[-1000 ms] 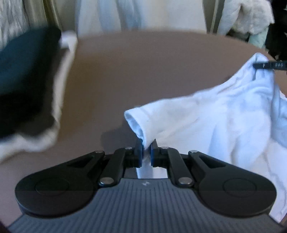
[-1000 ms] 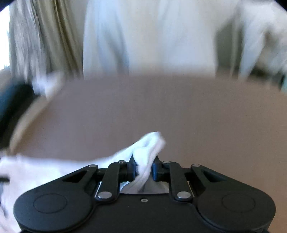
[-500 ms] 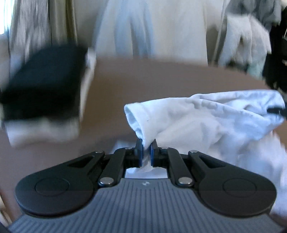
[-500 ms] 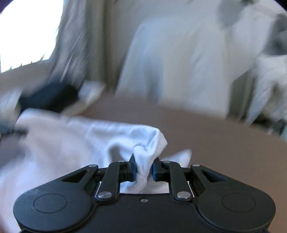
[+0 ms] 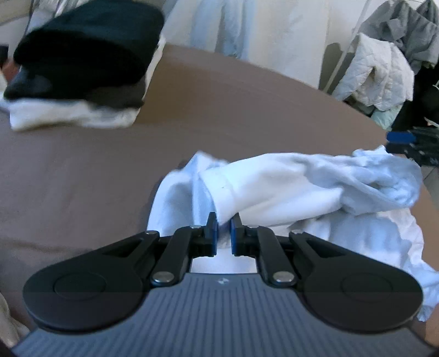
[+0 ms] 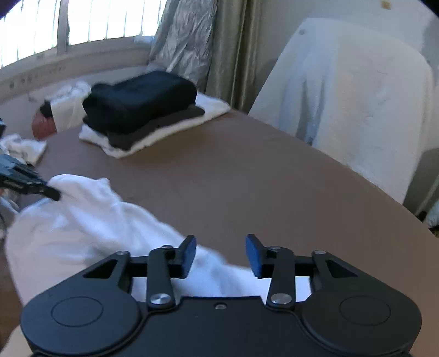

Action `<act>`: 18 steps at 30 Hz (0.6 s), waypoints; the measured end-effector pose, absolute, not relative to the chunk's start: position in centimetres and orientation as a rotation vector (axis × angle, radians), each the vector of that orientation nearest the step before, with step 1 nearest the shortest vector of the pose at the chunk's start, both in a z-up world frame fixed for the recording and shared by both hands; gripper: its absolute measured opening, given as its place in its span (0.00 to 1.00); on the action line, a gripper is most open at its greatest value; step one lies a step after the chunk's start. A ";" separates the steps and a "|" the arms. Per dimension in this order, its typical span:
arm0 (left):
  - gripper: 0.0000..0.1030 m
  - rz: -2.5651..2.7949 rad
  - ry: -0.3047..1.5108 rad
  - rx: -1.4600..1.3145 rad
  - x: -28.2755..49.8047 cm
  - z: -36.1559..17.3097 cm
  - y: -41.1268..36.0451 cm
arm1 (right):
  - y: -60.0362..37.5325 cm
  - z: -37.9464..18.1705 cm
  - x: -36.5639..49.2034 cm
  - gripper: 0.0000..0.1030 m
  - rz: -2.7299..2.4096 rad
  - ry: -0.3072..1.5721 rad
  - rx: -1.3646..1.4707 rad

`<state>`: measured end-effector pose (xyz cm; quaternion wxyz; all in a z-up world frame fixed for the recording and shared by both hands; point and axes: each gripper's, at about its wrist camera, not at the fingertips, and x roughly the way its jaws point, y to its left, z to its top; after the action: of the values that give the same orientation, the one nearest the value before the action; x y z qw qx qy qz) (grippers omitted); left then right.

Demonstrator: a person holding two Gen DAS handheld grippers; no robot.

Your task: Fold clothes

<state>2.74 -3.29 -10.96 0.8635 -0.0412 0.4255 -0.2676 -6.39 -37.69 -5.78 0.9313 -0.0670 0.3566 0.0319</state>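
- Left gripper (image 5: 224, 230): jaws pinched tight on a fold of the white garment (image 5: 288, 189), which spreads right from it across the brown table (image 5: 247, 109).
- Right gripper (image 6: 221, 254): jaws have just been opening; they stand apart, cloth below and between them, pads not pressing.
- Folded pile (image 6: 142, 107) at the far left, well apart.

Daylight glares through the barred window (image 6: 68, 24) far left of the claw; fisheye bending, motion-smeared crumpled white cotton garment (image 6: 82, 219).
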 end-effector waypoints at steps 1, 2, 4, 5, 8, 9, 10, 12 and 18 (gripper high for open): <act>0.08 -0.558 0.911 -0.102 2.7 -11.7 -3.4 | -37.5 -6.4 -4.8 0.46 0.081 0.769 -0.128; 0.08 -0.558 0.927 -0.112 2.9 -12.1 -3.4 | -36.9 -6.9 -3.3 0.46 0.102 0.801 -0.126; 0.08 -0.560 0.941 -0.111 3.1 -12.8 -3.5 | -35.4 -8.5 -0.9 0.47 0.158 0.856 -0.146; 0.08 -0.563 0.936 -0.099 3.0 -12.9 -3.6 | -34.6 -9.2 -0.1 0.47 0.180 0.866 -0.164; 0.08 -0.568 0.919 -0.081 2.5 -13.0 -3.7 | -32.8 -10.6 0.9 0.48 0.236 0.897 -0.175; 0.08 -0.571 0.920 -0.084 2.3 -13.1 -3.5 | -32.6 -10.9 0.8 0.46 0.256 0.910 -0.167; 0.09 -0.574 0.922 -0.091 2.2 -13.2 -3.3 | -32.2 -11.3 1.0 0.34 0.273 0.928 -0.160; 0.09 -0.583 0.930 -0.115 2.4 -13.0 -2.8 | -31.6 -11.9 1.5 0.03 0.284 0.952 -0.154; 0.09 -0.600 0.875 -0.067 3.9 -11.6 -3.1 | -31.9 -8.5 2.8 0.02 0.114 0.888 -0.290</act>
<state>3.94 -3.13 -11.55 0.8621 -0.0319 0.4171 -0.2861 2.78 -31.86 -8.46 0.8913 -0.1397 0.4278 0.0548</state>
